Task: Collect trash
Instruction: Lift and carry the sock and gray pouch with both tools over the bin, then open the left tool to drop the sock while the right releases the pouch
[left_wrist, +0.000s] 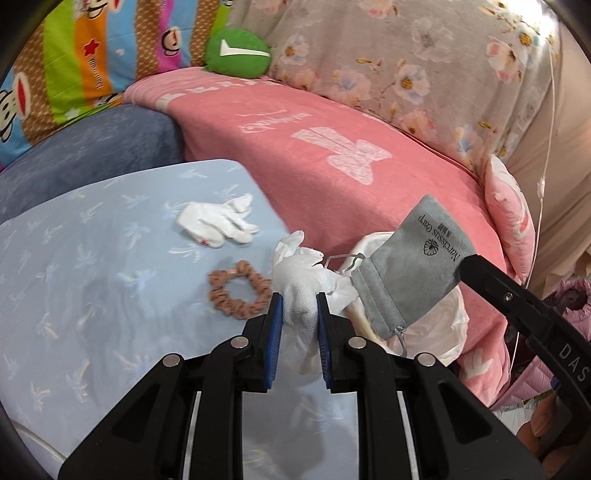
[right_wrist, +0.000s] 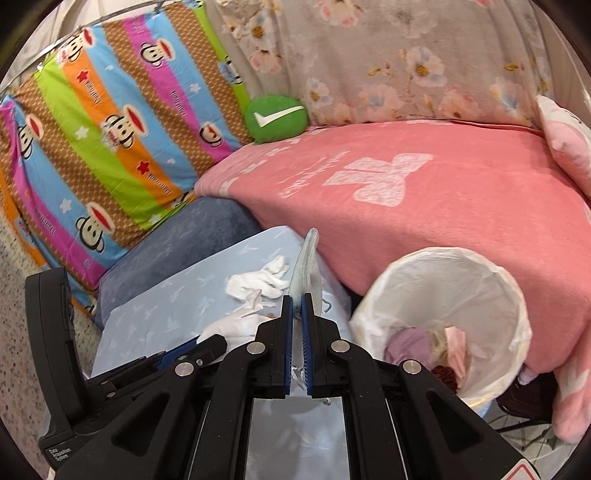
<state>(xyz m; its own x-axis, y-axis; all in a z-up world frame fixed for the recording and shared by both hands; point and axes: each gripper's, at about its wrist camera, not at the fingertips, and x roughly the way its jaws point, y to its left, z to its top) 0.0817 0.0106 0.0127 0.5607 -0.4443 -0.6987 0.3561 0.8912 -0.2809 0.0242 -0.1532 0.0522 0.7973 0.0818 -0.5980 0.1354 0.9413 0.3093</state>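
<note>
My left gripper (left_wrist: 300, 306) is shut on a white glove (left_wrist: 299, 280), held above a light blue pillow (left_wrist: 92, 258). A second white glove (left_wrist: 218, 223) and a brown scrunchie (left_wrist: 236, 295) lie on that pillow. My right gripper (right_wrist: 296, 306) is shut on a grey fabric pouch (right_wrist: 306, 262), seen edge-on here. In the left wrist view the pouch (left_wrist: 410, 266) hangs flat from the right gripper (left_wrist: 463, 264). A bin lined with a white bag (right_wrist: 424, 258) stands to the right, with purple and pink items inside. The left gripper (right_wrist: 210, 343) with its glove (right_wrist: 236, 323) shows low on the left.
A pink blanket (right_wrist: 443, 206) covers the bed behind the bin. A green round cushion (right_wrist: 277, 118), a striped monkey-print pillow (right_wrist: 110, 147) and a floral quilt (right_wrist: 406, 66) lie at the back. A dark blue cushion (right_wrist: 192, 240) sits beside the light blue pillow.
</note>
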